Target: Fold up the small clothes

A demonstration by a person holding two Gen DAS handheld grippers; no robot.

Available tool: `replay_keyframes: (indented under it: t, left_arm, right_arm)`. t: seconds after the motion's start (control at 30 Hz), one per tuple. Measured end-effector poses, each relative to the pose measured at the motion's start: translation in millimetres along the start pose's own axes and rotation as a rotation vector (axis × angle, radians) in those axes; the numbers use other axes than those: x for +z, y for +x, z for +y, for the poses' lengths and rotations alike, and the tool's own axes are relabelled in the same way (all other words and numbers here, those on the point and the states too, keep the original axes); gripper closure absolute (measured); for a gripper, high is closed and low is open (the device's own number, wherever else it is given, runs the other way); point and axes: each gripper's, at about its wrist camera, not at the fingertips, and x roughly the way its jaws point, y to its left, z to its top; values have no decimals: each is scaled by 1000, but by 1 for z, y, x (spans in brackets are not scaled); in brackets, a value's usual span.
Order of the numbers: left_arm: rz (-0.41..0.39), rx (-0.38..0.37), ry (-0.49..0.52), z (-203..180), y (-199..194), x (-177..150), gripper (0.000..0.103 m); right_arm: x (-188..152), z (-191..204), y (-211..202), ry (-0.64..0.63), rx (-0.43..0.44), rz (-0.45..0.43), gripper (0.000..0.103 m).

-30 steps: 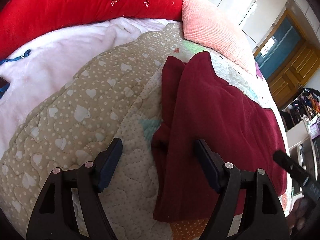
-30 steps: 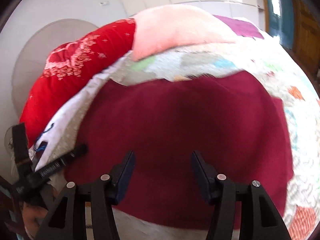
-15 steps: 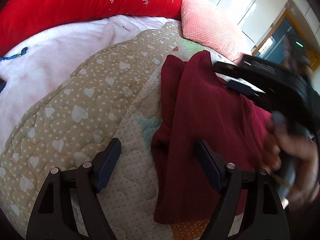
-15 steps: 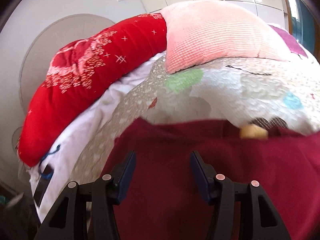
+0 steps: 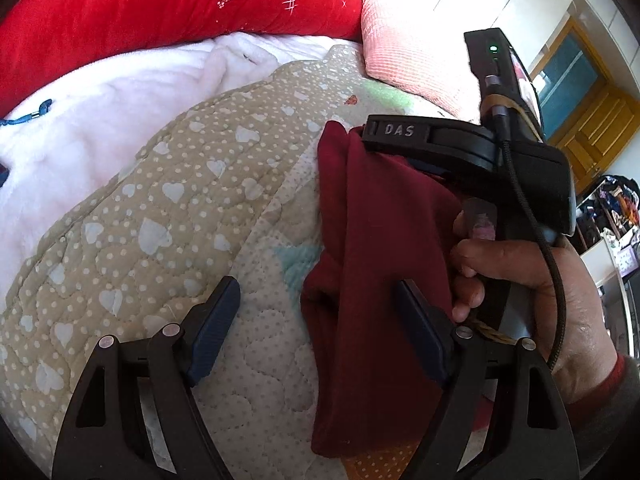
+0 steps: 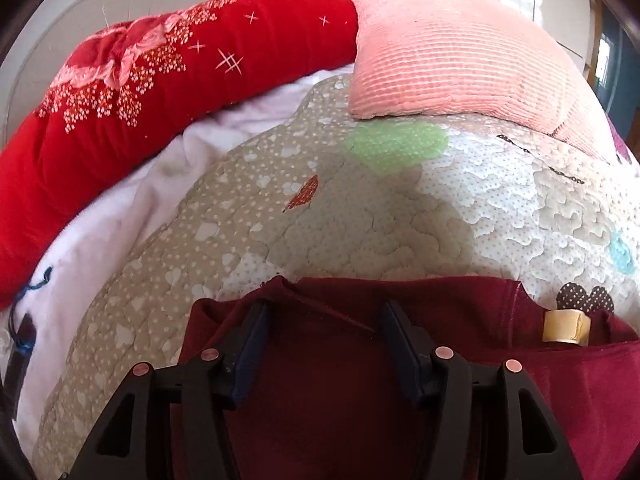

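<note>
Both grippers' fingers (image 5: 218, 322) (image 6: 402, 354) spread wide apart

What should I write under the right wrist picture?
Open right hand-held gripper straddling the top edge of a maroon garment on a heart-print quilt.

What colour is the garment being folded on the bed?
Dark red garment, plain; clearest in the left wrist view.

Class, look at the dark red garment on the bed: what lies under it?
The dark red garment lies on a quilt printed with hearts, which shows all around it. The quilt's pattern directly beneath is covered. A tape roll sits at the garment's far edge.
</note>
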Motion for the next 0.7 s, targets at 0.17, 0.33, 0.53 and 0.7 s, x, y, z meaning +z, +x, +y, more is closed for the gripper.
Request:
replay_keyframes:
  t: [0.17, 0.33, 0.53, 0.7]
  left_arm:
    - [-3, 6, 9, -1, 0, 0, 22]
    - [-1, 6, 7, -1, 1, 0, 21]
    - [-8, 25, 15, -5, 4, 0, 20]
    - [-21, 41, 34, -8, 6, -1, 19]
  right_arm:
    - [-3, -17, -19, 92, 79, -41, 47]
    - [-28, -38, -65, 151, 142, -98, 47]
    - [-78, -86, -102, 125, -5, -100, 43]
    - [-103, -104, -95, 141, 67, -157, 30]
